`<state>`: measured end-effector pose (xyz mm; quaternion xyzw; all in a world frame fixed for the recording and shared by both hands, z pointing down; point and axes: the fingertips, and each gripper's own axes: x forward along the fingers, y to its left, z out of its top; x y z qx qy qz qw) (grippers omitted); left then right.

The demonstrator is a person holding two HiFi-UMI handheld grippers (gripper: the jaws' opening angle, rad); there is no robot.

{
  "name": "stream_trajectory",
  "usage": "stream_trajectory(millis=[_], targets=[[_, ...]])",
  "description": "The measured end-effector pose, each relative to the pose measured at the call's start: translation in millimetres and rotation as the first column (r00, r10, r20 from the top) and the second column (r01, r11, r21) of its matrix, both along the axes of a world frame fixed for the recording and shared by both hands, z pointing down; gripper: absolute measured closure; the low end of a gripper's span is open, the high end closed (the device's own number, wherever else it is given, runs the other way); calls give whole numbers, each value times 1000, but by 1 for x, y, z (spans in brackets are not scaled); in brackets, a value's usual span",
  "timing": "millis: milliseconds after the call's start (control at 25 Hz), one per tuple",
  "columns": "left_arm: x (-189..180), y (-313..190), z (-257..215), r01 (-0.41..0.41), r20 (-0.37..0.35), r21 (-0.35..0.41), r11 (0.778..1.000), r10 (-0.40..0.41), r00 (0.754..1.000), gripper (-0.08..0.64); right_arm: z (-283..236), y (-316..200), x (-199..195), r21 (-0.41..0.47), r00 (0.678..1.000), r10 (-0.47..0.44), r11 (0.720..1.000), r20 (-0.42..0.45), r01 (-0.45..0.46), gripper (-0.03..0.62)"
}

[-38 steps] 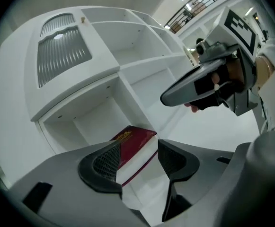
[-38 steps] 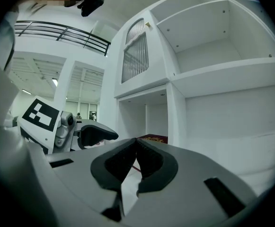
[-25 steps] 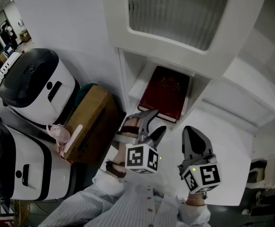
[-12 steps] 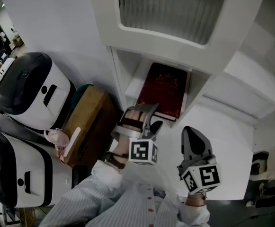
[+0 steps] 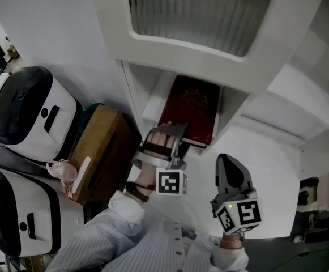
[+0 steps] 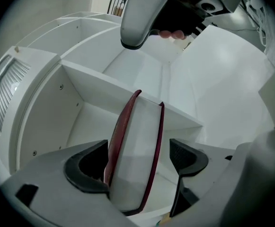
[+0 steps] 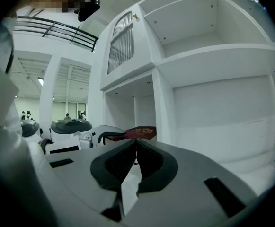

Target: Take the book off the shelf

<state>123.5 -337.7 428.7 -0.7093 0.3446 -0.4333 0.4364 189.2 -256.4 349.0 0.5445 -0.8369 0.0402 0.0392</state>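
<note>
A dark red book (image 5: 189, 109) lies flat in the open compartment of the white shelf unit (image 5: 139, 89), under a louvred panel. My left gripper (image 5: 167, 139) is at the book's near edge. In the left gripper view the book (image 6: 132, 141) stands edge-on between the jaws of the left gripper (image 6: 138, 162), which have just been opening. One pad sits close beside the red cover and the other stands apart. My right gripper (image 5: 230, 169) hangs further right, in front of the white shelf wall, shut with nothing in it. Its view shows the right gripper (image 7: 136, 148) with jaws meeting and the book (image 7: 140, 131) beyond.
Two white-and-black rounded machines (image 5: 31, 115) stand at the left beside a brown box (image 5: 99, 152) with a pink item (image 5: 62, 169) on it. The louvred panel (image 5: 198, 10) juts out above the compartment. More white shelf compartments (image 7: 213, 27) rise at the right.
My left gripper has moved forward to the book, rolled, and spread its jaws wider, so they now straddle the book's near edge. The right gripper has stayed in place.
</note>
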Motion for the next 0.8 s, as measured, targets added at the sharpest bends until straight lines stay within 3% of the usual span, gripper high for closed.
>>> stream_trajectory(millis=[640,760,800], targets=[[9,-9,5,-14,42,39,999,12,999,166,7,-8,5,-25,999,35,999,-4,-35,578],[8,-10,-1,-19,48,80,997,15,999,265,7,-8,3,-27,999,36,999,-6,-36,578],[8,-10,-2,-20,47,83,996,16,999,267,7,-7,3,-27,999,36,999,-7,-36,578]])
